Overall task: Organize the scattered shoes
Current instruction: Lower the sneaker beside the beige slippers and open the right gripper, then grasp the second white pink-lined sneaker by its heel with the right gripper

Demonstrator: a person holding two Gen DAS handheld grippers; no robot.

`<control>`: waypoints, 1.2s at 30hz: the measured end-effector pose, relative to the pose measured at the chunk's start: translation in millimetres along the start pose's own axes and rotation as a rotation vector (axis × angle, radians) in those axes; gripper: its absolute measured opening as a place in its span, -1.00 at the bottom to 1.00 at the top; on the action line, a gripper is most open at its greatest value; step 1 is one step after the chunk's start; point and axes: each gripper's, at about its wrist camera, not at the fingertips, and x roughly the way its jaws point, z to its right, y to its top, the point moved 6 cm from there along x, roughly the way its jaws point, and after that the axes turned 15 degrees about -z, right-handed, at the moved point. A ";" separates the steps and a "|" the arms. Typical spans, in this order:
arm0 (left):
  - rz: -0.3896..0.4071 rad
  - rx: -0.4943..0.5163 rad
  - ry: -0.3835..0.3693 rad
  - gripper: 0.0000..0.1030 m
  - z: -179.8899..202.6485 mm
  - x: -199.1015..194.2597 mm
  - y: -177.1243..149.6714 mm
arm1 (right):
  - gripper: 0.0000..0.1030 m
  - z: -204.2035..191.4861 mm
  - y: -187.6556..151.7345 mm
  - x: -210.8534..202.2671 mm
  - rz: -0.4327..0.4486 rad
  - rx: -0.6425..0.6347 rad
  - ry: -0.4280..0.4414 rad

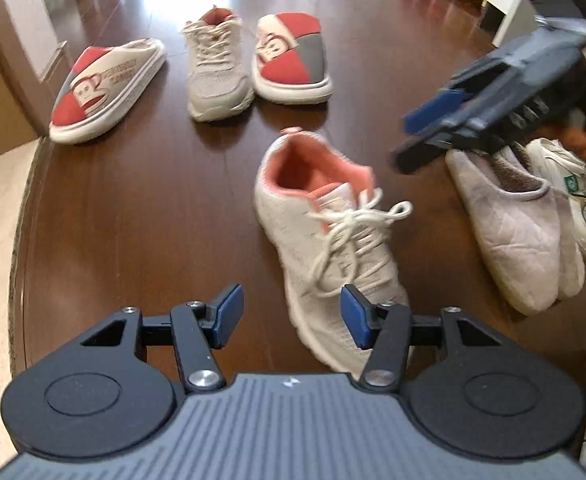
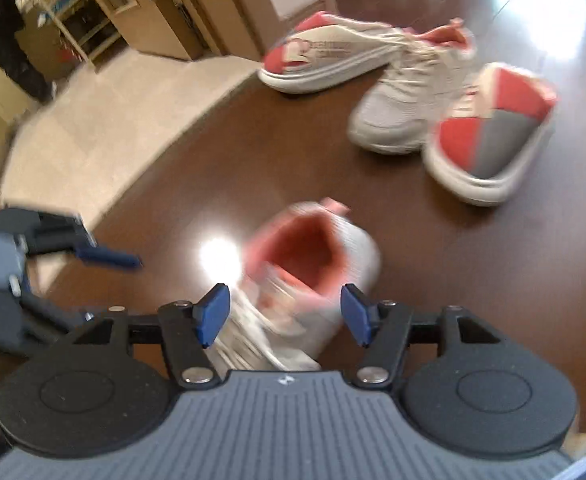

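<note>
The near sneaker (image 1: 325,240) is lying alone on the dark wooden floor (image 1: 153,220), heel collar facing away, just beyond both tools. The left hand-held gripper (image 1: 289,314) is hovering with its jaws parted and nothing between them. The right hand-held gripper (image 2: 285,314) is standing released above the same sneaker (image 2: 305,276), its pads clear of the upper.

Handling judgement: the sneaker is looking light, with a soft knit mesh upper, padded pink lining and a stiffer white rubber sole. The loose laces (image 1: 353,224) are likely to snag. The firm heel collar or the sole edge is offering the best hold.

Its matching sneaker (image 1: 217,68) is sitting farther off between two red-and-grey slippers (image 1: 105,88) (image 1: 293,56), moulded and thick-soled. Quilted fabric slippers (image 1: 509,228) are resting at the right.
</note>
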 end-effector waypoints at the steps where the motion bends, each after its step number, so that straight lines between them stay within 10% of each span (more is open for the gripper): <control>1: -0.005 0.011 -0.001 0.12 6.5 -1.6 4.0 | 0.12 8.3 -16.3 -5.3 -0.003 -0.003 -0.020; 10: -0.045 0.114 0.084 0.12 79.4 -62.7 77.3 | 0.11 79.1 -129.0 -72.4 0.181 0.065 0.052; 18: -0.088 0.023 0.156 0.13 113.3 -110.3 137.2 | 0.10 132.0 -144.1 -136.7 0.334 0.073 0.080; 26: -0.049 0.133 0.109 0.18 92.5 -72.4 157.1 | 0.10 132.0 -100.6 -110.5 0.351 0.088 0.050; 36: -0.053 0.200 -0.011 0.17 -76.2 20.1 169.6 | 0.04 81.7 54.6 -8.4 0.166 0.186 -0.065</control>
